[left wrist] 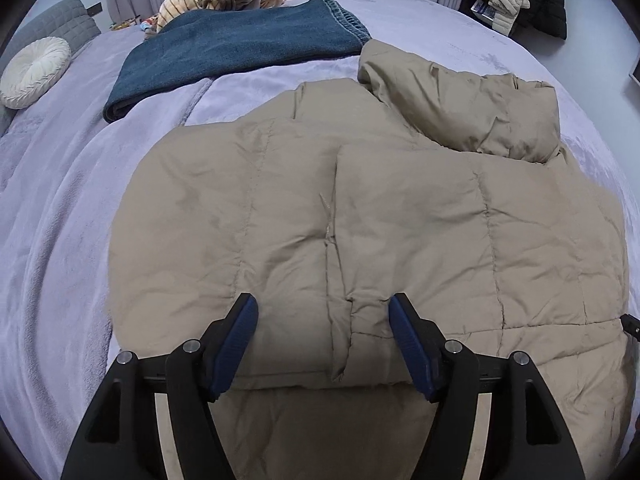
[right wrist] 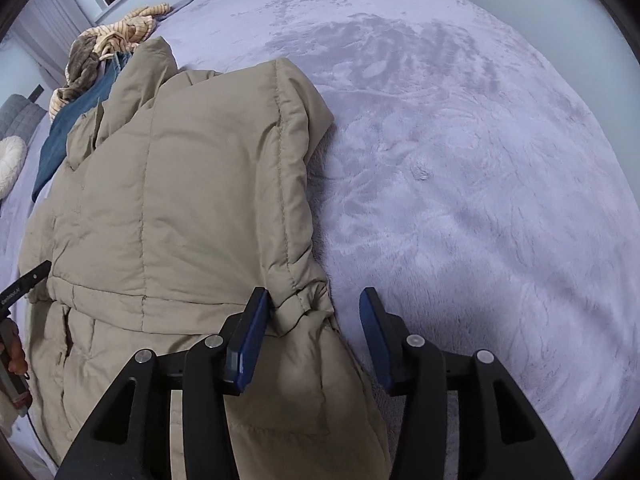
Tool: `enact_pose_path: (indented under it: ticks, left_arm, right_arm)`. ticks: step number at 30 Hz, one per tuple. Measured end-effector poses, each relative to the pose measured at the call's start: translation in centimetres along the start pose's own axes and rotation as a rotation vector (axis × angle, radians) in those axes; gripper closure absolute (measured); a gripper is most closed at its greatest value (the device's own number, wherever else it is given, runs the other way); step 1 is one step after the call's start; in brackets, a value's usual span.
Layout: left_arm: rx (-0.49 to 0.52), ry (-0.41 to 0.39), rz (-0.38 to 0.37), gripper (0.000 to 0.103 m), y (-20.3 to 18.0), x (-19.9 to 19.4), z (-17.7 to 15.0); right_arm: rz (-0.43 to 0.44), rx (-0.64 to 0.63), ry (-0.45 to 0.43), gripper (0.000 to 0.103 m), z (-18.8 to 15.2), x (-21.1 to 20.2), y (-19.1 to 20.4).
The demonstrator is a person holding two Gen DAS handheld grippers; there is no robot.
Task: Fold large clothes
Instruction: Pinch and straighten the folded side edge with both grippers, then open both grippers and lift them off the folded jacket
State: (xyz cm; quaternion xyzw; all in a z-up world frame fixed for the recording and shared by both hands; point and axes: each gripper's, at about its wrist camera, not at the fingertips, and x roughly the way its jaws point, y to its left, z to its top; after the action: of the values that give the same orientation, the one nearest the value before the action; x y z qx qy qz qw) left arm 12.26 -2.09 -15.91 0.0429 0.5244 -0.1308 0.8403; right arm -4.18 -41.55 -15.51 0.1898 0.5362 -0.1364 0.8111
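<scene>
The left gripper (left wrist: 323, 312) stood open above the near hem of the tan puffer jacket (left wrist: 360, 220), its blue pads clear of the fabric and nothing pinched between them. The right gripper (right wrist: 314, 306) was open too, straddling the jacket's right edge: its left pad lay just beside, perhaps touching, the gathered cuff of the folded-in sleeve (right wrist: 296, 200), while its right pad hung over bare bed cover. The jacket lay flat on the lavender bed (right wrist: 480, 160), already folded at the sides into a narrower bundle, with its long axis running straight away from both grippers, hem near, collar and hood (left wrist: 472, 108) far. Each gripper therefore sat at the hem end, the left nearer the middle placket, the right at the outer corner. By my reading, the next fold would carry the hem away toward the collar, so each gripper would need a hold on its own near corner. Beyond the collar, toward the bed's far left, lay folded blue jeans (left wrist: 240, 40).
</scene>
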Motion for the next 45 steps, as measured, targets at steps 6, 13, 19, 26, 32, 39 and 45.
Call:
enact_pose_path:
  ticks: [6,13,19,26,32,39,45]
  left_arm:
    - [-0.061,0.05,0.023,0.033,1.7,-3.1,-2.0]
    - [-0.048,0.082,0.016,0.033,0.3,-8.1,-6.0]
    - [-0.09,0.077,-0.007,0.0,-0.9,-11.5,-9.4]
    - [-0.104,0.131,-0.02,0.0,-2.0,-13.4,-12.6]
    - [-0.114,0.18,-0.032,0.0,-1.7,-14.4,-14.6]
    - [-0.101,0.222,-0.061,0.0,-0.4,-14.6,-17.2]
    - [-0.078,0.244,-0.055,0.0,1.2,-15.1,-19.6]
  right_arm:
    - [0.023,0.073,0.046,0.045,-2.0,-2.8,-1.8]
    - [0.097,0.146,0.098,0.035,-5.2,-6.0,-2.6]
    - [0.139,0.157,0.136,0.034,-7.5,-7.9,-1.9]
    - [0.176,0.143,0.159,0.023,-8.9,-9.1,-0.8]
    - [0.207,0.162,0.161,0.022,-10.7,-9.9,0.2]
    - [0.242,0.195,0.177,0.0,-13.7,-10.2,1.9]
    - [0.245,0.246,0.207,0.0,-16.8,-10.3,3.1]
